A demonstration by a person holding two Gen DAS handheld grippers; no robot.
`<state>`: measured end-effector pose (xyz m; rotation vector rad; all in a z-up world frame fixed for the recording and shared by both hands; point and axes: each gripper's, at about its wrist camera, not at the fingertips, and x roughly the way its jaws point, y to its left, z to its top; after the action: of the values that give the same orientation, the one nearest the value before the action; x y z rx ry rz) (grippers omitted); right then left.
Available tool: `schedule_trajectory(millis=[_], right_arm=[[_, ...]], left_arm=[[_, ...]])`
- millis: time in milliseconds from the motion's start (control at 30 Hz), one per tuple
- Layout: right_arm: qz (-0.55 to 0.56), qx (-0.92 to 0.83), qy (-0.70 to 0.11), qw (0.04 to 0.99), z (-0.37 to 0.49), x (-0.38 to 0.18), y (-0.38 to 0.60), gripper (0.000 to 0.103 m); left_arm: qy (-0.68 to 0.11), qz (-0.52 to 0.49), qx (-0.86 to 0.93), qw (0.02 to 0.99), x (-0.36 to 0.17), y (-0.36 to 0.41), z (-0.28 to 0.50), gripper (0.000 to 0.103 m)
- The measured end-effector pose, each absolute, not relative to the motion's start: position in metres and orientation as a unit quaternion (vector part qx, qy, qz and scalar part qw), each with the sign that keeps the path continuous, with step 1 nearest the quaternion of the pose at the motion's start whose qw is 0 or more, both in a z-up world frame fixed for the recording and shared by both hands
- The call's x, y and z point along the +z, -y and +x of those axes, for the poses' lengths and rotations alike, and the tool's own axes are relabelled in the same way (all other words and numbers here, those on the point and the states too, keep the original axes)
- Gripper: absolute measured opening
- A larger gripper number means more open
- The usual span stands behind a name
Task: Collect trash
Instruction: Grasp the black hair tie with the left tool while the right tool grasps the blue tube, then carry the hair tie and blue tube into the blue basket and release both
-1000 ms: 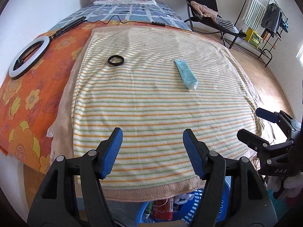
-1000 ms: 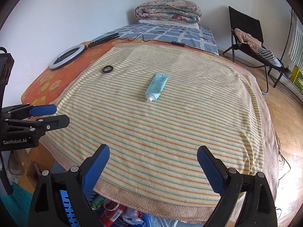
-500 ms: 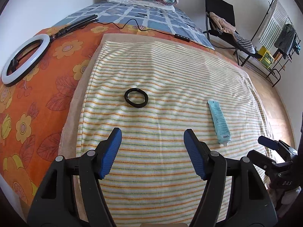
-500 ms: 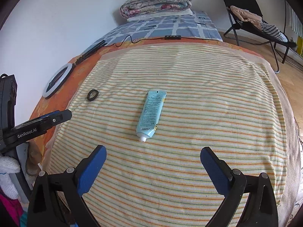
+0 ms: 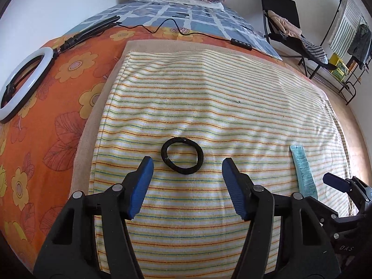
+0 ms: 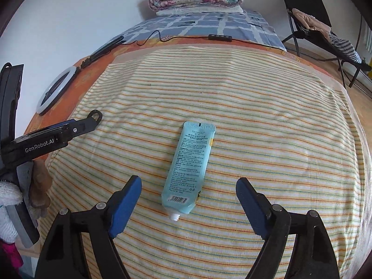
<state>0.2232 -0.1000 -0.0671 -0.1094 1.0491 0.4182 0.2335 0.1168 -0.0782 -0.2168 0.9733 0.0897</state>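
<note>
My left fingers [image 5: 187,165], just narrowing yet spread with nothing between, are hovering with the black hair tie [image 5: 182,155] lying just past their tips on the striped towel [image 5: 209,97]. My right fingers [image 6: 188,187], also narrowing but spread, are flanking the blue tube's [image 6: 188,167] capless neck without touching.

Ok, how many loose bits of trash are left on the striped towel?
2. A black hair tie just ahead of the left hand-held gripper, and a blue tube just ahead of the right hand-held gripper. Nothing looks hidden.
</note>
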Motion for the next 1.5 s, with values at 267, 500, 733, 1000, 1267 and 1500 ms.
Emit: schedule_trajectory(millis=[267,500,733,1000,1267,1500], right_arm=[[-0.076,0.19,-0.5,0.841,0.236,-0.08,0.087,0.081],[-0.108,0.183,-0.488,0.846,0.238,-0.083,0.082,0.067],[-0.072,0.192,-0.491,0.846,0.242,-0.079,0.099,0.036],[-0.045,0.19,-0.483,0.853,0.24,-0.071,0.115,0.036],[-0.052,0.197,-0.457,0.866,0.221,-0.045,0.115,0.036],[-0.073,0.211,-0.429,0.875,0.185,-0.016,0.114,0.036]], left_arm=[[-0.469,-0.1,0.042,0.876,-0.089,-0.121,0.241,0.035],[-0.46,-0.102,0.041,0.881,-0.086,-0.127,0.24,0.014],[-0.451,-0.107,0.048,0.885,-0.078,-0.134,0.233,0.009],[-0.441,-0.112,0.044,0.89,-0.066,-0.134,0.223,0.009],[-0.426,-0.091,0.027,0.9,-0.042,-0.116,0.202,0.009],[-0.413,-0.086,0.006,0.907,-0.015,-0.097,0.168,0.009]])
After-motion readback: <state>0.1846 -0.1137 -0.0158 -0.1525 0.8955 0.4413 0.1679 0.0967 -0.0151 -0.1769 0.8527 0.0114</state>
